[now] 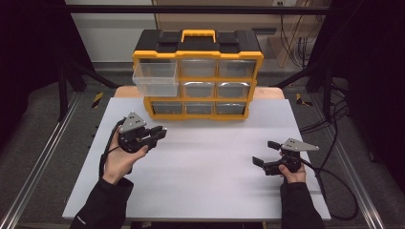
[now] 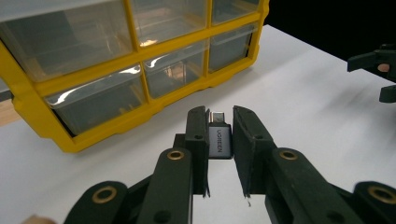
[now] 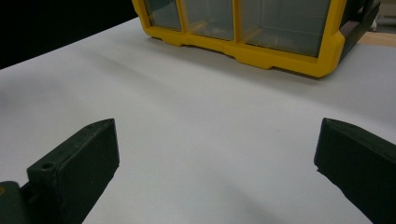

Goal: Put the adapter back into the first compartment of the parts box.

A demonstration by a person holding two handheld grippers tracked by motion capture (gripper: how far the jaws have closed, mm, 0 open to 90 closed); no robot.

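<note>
A yellow and black organiser [image 1: 197, 76] with clear drawers stands at the back of the white table [image 1: 200, 167]. Its top-left drawer [image 1: 156, 78] is pulled out toward me. My left gripper [image 1: 160, 133] hovers in front of the organiser's lower left corner, shut on a small grey USB adapter [image 2: 219, 139] held between its pads. My right gripper [image 1: 265, 152] rests low over the right side of the table, jaws wide apart with nothing between them; its jaws frame bare table in the right gripper view [image 3: 215, 154], with the organiser [image 3: 261, 28] beyond.
Black frame posts and cables [image 1: 334, 124] flank the table. Metal rails [image 1: 43, 152] run along the left side. In the left gripper view the other gripper [image 2: 380, 70] shows at the far right.
</note>
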